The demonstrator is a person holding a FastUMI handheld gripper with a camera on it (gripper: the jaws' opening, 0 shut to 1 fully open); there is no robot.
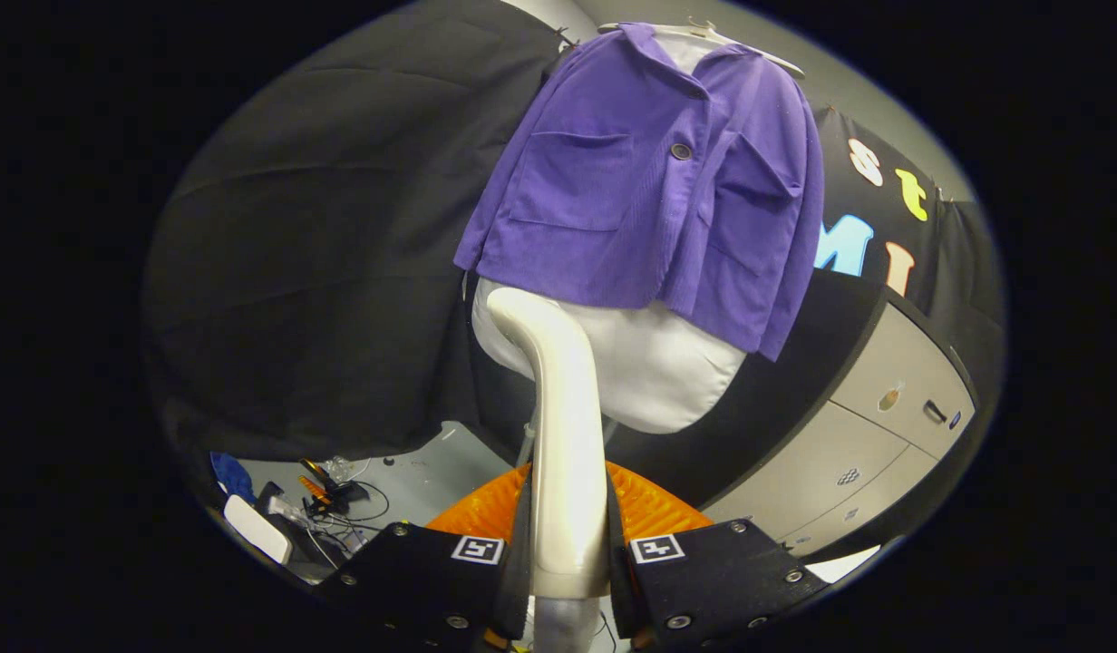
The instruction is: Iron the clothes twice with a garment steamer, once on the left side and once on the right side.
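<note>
The gripper point(568, 544) clamps both fingers on a cream garment steamer point(558, 426) handle, whose head rises just below a purple jacket point(649, 181) on a white hanger point(704, 36).

Jacket point(649, 181) purple corduroy cloth; steamer point(563, 435) glossy plastic.

The camera rides on the gripper point(568, 544) and looks forward along its fingers, tilted upward. It faces the purple jacket point(649, 181) on its hanger from near, slightly below it.
</note>
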